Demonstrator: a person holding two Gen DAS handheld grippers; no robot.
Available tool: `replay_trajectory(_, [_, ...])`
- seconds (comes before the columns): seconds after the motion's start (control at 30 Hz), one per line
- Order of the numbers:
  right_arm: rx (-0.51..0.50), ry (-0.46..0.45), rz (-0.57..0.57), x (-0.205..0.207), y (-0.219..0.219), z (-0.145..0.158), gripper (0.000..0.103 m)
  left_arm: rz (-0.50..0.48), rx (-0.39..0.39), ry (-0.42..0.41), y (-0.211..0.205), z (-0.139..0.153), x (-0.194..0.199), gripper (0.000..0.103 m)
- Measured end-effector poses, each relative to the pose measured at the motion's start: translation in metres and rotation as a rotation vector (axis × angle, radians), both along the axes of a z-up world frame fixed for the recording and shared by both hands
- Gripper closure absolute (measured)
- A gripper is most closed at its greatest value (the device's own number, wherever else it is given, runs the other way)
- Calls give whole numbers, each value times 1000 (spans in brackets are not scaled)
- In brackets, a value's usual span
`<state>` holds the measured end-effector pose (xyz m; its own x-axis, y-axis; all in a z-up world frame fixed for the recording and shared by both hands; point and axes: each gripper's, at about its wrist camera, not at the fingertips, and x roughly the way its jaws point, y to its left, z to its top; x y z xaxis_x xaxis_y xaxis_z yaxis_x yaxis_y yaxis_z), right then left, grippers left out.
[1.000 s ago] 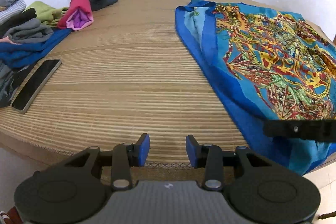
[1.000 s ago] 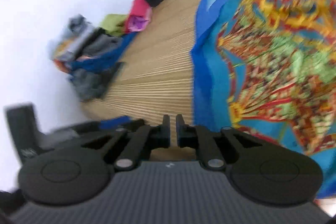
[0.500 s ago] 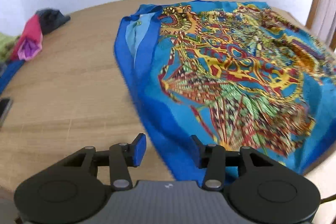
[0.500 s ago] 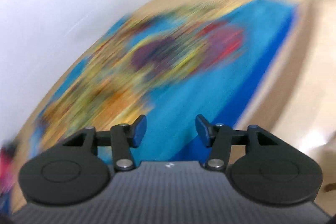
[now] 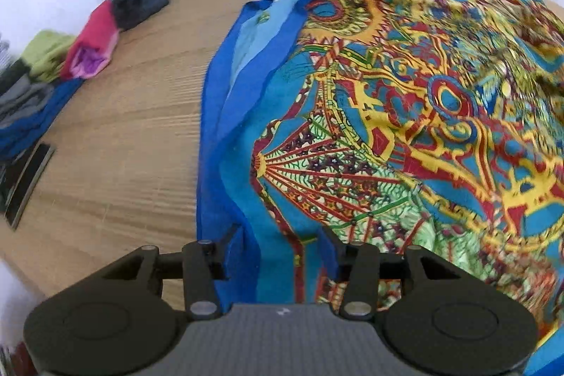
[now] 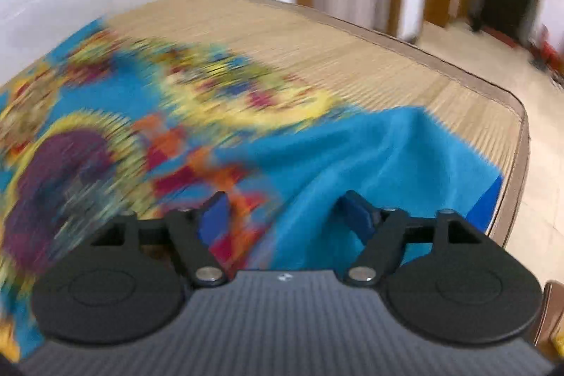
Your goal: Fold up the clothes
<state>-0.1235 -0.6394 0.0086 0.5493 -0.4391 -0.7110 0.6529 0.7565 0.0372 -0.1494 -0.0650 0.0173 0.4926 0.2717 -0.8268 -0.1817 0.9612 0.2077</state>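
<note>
A large blue scarf (image 5: pixel 387 115) with a red, yellow and green print lies spread on the woven mat of the table. My left gripper (image 5: pixel 282 245) is open, its jaws straddling the scarf's near blue border. In the right wrist view the scarf (image 6: pixel 317 157) is blurred, its plain blue corner rumpled near the table's right edge. My right gripper (image 6: pixel 285 214) is open, with a raised fold of blue cloth between its jaws.
A pile of folded clothes (image 5: pixel 42 83) and a pink and red roll (image 5: pixel 93 48) lie at the left. A black phone (image 5: pixel 30 180) lies near the left edge. The table's rounded corner (image 6: pixel 518 115) drops to the floor; a doorway stands beyond.
Both grippers moved over the scarf from the bare mat and the table's left side. The right gripper went from shut to open and swung to the scarf's right corner.
</note>
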Motion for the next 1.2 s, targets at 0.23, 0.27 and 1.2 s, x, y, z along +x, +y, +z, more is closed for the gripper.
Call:
replay_trajectory(0.23, [57, 9, -8, 12, -34, 13, 29, 31, 52, -68, 12, 38, 10, 54])
replay_trajectory(0.27, [62, -22, 0, 8, -26, 19, 29, 32, 50, -81, 17, 43, 15, 54])
replay_trajectory(1.2, [-133, -116, 1055, 339, 567, 31, 29, -331, -188, -188, 193, 10, 202, 52])
